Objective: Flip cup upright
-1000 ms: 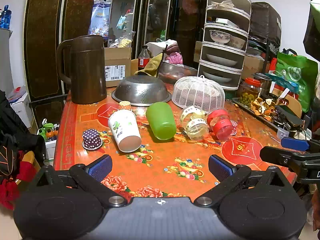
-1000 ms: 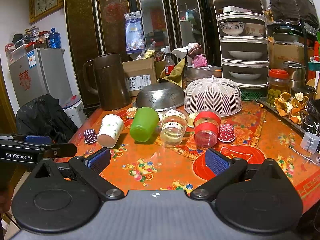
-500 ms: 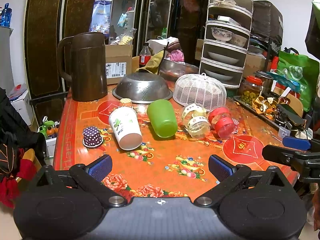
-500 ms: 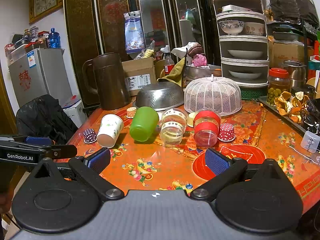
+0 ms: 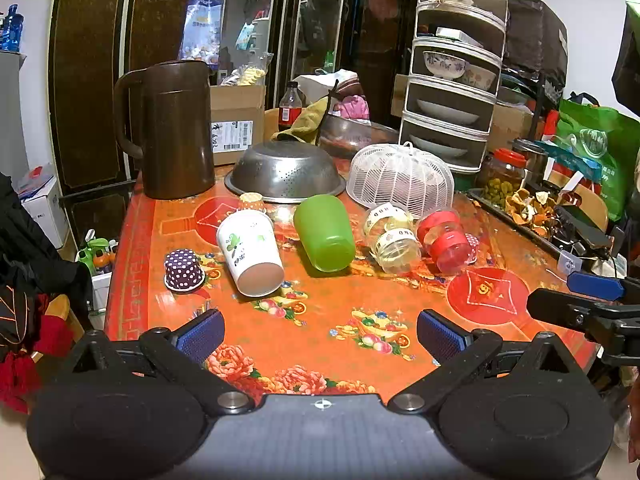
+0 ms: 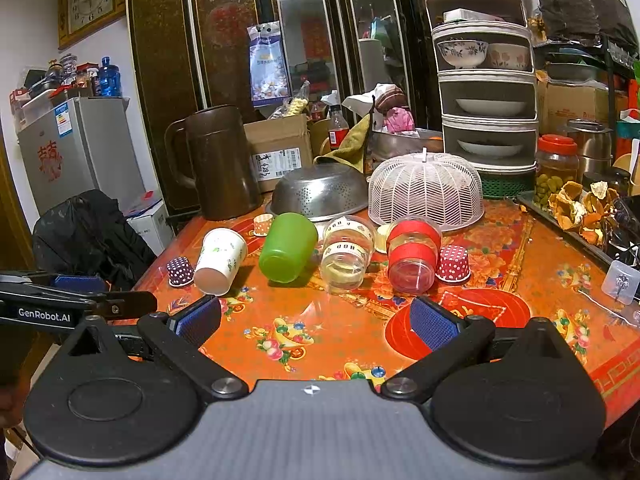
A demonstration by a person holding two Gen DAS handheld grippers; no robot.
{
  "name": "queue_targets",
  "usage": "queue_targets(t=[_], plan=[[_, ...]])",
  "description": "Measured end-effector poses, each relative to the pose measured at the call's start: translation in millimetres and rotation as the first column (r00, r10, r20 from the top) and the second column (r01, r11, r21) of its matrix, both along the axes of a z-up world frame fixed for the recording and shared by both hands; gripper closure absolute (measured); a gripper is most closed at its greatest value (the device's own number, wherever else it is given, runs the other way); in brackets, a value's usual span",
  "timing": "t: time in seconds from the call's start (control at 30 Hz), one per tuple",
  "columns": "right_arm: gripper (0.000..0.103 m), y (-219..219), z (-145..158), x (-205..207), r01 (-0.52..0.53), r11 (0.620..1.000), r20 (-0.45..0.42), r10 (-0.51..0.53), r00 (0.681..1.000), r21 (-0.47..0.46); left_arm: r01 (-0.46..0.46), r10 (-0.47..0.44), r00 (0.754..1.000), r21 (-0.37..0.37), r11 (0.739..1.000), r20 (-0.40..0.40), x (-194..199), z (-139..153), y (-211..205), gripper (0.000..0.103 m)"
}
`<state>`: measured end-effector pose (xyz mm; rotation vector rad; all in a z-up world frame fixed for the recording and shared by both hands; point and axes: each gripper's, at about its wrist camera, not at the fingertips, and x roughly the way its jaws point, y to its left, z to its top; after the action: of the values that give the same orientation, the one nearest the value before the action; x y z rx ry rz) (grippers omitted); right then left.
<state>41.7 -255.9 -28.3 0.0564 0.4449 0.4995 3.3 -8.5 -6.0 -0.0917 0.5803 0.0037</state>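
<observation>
Several cups lie on their sides in a row on the orange patterned table (image 5: 320, 332): a white paper cup (image 5: 250, 256) (image 6: 220, 260), a green plastic cup (image 5: 325, 233) (image 6: 287, 246), a clear cup with a white band (image 5: 392, 237) (image 6: 346, 254) and a clear cup with red bands (image 5: 446, 240) (image 6: 412, 256). My left gripper (image 5: 320, 334) is open and empty, short of the cups near the front edge. My right gripper (image 6: 314, 322) is open and empty, also short of them.
Purple dotted paper liner (image 5: 183, 270), a red dotted one (image 6: 453, 264). Behind the cups: brown jug (image 5: 176, 128), upturned steel colander (image 5: 286, 172), white mesh food cover (image 5: 400, 178), tiered dish rack (image 5: 456, 80). A tray of peels (image 5: 528, 208) lies right.
The left gripper has moved slightly forward toward the cups. The right gripper has barely moved. Nothing on the table has shifted.
</observation>
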Motion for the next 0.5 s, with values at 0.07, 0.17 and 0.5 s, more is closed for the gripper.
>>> queue_targets(t=[0.07,0.17,0.5], plan=[[0.001,-1.7,-1.0,0.1,0.000,1.000,-0.002,0.000,1.000,0.003,-0.001,0.001,1.000,0.002,1.000,-0.004,0.9,-0.6,-1.1,0.000],[0.001,-4.1,-2.4,0.6,0.001,1.000,-0.005,-0.001,1.000,0.007,-0.003,0.003,1.000,0.003,1.000,-0.013,3.0,-0.9,-2.7,0.000],[0.001,-32.9,-16.5,2.1,0.037,0.998,-0.032,-0.036,0.999,0.045,0.121,-0.118,0.989,0.020,0.992,-0.092,58.7,16.9,-55.5,0.000]])
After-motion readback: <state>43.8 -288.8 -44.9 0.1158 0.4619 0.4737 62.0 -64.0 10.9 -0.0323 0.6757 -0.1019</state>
